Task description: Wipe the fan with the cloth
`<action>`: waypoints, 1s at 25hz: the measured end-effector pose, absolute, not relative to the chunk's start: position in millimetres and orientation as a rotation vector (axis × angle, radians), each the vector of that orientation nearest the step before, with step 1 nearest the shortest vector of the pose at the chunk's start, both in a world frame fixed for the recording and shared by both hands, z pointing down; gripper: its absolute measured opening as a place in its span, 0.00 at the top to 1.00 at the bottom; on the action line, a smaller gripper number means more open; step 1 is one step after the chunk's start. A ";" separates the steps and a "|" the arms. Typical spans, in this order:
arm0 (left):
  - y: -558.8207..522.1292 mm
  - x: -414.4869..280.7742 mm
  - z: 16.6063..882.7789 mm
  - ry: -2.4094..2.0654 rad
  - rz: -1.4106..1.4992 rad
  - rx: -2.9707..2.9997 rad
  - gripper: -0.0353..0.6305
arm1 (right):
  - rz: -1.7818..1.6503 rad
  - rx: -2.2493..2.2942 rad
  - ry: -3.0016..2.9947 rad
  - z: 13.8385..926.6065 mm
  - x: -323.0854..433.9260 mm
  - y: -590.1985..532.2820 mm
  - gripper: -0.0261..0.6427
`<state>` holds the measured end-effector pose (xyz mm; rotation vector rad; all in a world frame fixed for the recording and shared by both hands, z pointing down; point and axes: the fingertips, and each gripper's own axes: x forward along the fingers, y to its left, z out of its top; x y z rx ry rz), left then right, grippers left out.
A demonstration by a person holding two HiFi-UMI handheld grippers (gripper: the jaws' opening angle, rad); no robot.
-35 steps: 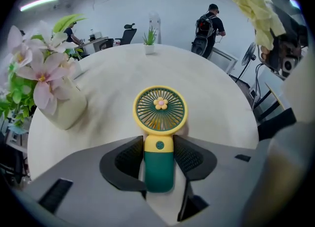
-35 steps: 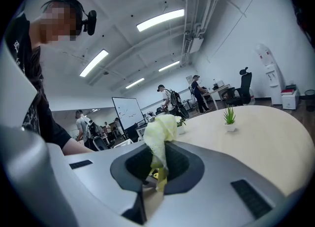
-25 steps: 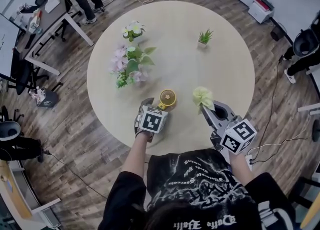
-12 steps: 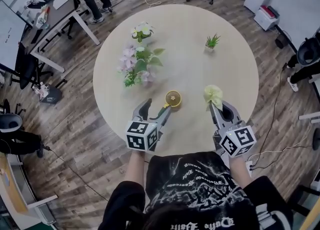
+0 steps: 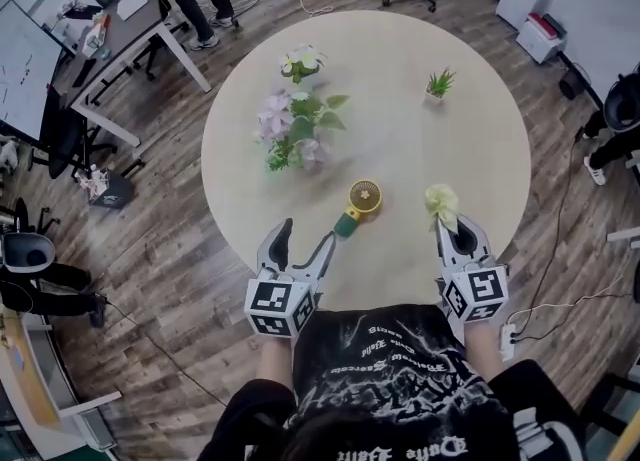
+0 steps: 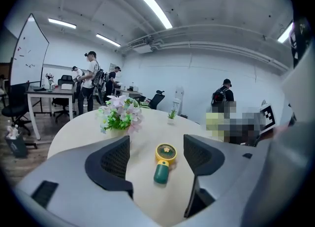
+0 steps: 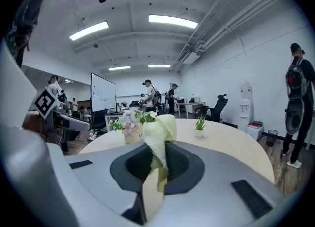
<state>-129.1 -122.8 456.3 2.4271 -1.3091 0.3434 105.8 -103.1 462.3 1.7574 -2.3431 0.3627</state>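
A small hand fan (image 5: 359, 204) with a yellow round head and green handle lies flat on the round table (image 5: 430, 139), near the front edge. In the left gripper view the fan (image 6: 164, 162) rests beyond the jaws. My left gripper (image 5: 301, 245) hangs open at the table's near edge, a little short of the fan, with nothing between its fingers. My right gripper (image 5: 455, 226) is shut on a pale yellow-green cloth (image 5: 441, 201), bunched above the fingertips; the cloth (image 7: 158, 140) fills the middle of the right gripper view.
A flower bouquet (image 5: 296, 129), a smaller flower pot (image 5: 301, 61) and a little green plant (image 5: 438, 85) stand farther back on the table. Desks, office chairs and people surround the table on the wooden floor.
My left gripper has let go of the fan's handle, opened and pulled back toward the table edge. The right gripper with the cloth has drawn back slightly too.
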 end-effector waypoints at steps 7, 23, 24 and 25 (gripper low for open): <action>-123.2 -126.2 450.1 -1.290 0.327 2.470 0.43 | 0.305 1.747 -2.344 455.9 84.4 -104.8 0.90; -122.4 -130.1 454.1 -1.324 0.255 2.464 0.92 | 0.248 1.691 -2.322 460.9 57.0 -101.3 0.90; -122.8 -128.9 454.6 -1.318 0.255 2.466 0.92 | 0.247 1.696 -2.316 461.1 57.8 -101.7 0.90; -123.0 -127.9 455.2 -1.313 0.258 2.468 0.92 | 0.246 1.699 -2.310 461.5 58.3 -101.7 0.91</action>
